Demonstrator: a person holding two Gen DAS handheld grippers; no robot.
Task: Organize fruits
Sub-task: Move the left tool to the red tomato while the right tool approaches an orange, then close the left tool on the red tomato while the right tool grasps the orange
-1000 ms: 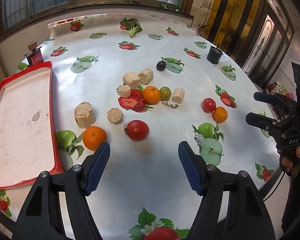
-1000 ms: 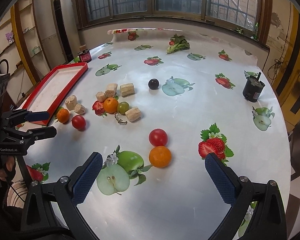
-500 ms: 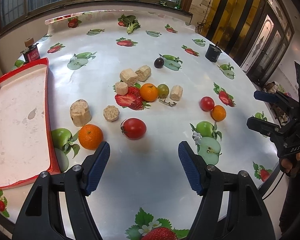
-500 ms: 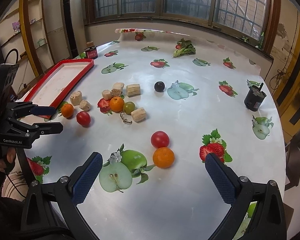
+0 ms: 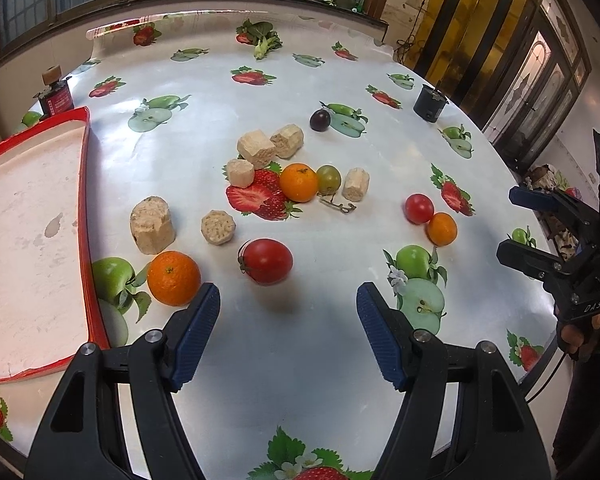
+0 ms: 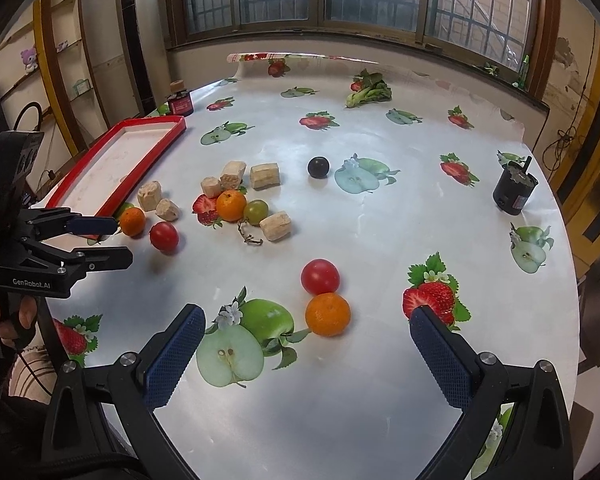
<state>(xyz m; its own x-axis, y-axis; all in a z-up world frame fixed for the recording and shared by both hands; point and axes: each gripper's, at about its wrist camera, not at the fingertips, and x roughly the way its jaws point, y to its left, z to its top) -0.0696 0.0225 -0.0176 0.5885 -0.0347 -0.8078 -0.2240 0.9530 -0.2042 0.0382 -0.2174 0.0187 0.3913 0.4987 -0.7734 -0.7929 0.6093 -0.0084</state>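
Fruit lies scattered on a round table with a fruit-print cloth. In the left wrist view a red tomato (image 5: 267, 260) and an orange (image 5: 173, 277) lie just ahead of my open, empty left gripper (image 5: 288, 312). A second orange (image 5: 299, 182), a green tomato (image 5: 328, 178) and a dark plum (image 5: 320, 119) lie farther off. In the right wrist view my open, empty right gripper (image 6: 306, 344) faces a small orange (image 6: 327, 314) touching a red tomato (image 6: 320, 276). A red-rimmed tray (image 5: 88, 216) sits at the table's left; it also shows in the right wrist view (image 6: 148, 156).
Several beige cork-like blocks (image 5: 152, 225) lie among the fruit, with a dry stem (image 5: 337, 206). A black cup (image 6: 515, 192) stands at the right, a dark red jar (image 6: 180, 101) behind the tray, leafy greens (image 6: 370, 90) at the far edge.
Both grippers have drawn slightly back and up from the table, so the fruit sits a little farther ahead. Both stay open. No fruit has moved.
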